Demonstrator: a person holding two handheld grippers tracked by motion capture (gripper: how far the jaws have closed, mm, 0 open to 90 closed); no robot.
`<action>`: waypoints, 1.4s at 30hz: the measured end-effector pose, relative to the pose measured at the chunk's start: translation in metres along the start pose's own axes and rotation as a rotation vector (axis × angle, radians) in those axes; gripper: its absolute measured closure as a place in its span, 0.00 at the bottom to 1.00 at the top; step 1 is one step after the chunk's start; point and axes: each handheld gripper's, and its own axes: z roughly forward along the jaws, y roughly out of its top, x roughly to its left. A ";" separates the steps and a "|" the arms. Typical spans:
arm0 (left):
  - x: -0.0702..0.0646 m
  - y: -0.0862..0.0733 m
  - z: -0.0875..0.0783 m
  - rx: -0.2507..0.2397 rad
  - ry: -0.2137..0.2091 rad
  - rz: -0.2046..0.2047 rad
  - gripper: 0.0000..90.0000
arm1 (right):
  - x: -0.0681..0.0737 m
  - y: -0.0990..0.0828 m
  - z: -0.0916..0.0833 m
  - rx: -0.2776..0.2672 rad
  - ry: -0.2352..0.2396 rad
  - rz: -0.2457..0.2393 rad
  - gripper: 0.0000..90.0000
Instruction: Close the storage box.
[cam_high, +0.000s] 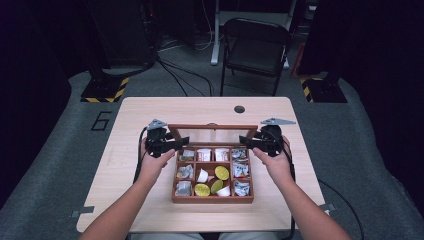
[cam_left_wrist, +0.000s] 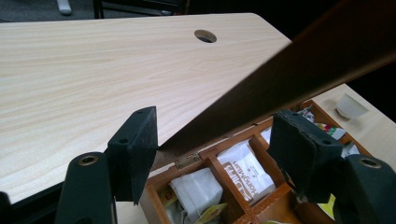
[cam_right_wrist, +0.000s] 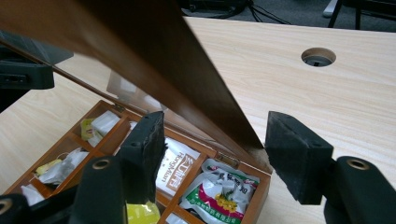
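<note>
Lid (cam_high: 212, 127) of the wooden tea box (cam_high: 212, 198), raised at 12 o'clock, may drop shut because left tongs (cam_high: 183, 141) and right tongs (cam_high: 246, 141) stand apart, unclamped.

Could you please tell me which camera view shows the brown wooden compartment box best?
The high view: the brown wooden compartment box appears whole, all nine compartments visible under its raised lid. The left gripper view gives just its hinge-side compartments; the right gripper view shows one corner with packets.
</note>
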 end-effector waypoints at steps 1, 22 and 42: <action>-0.002 0.002 -0.005 -0.010 -0.005 0.005 0.37 | 0.002 0.001 -0.003 -0.005 -0.001 -0.006 0.42; -0.021 0.009 -0.047 -0.045 -0.032 0.054 0.37 | 0.020 0.001 -0.036 -0.035 -0.005 -0.078 0.47; -0.032 -0.018 -0.065 -0.036 -0.070 0.071 0.39 | 0.027 -0.027 -0.055 -0.041 0.045 -0.080 0.50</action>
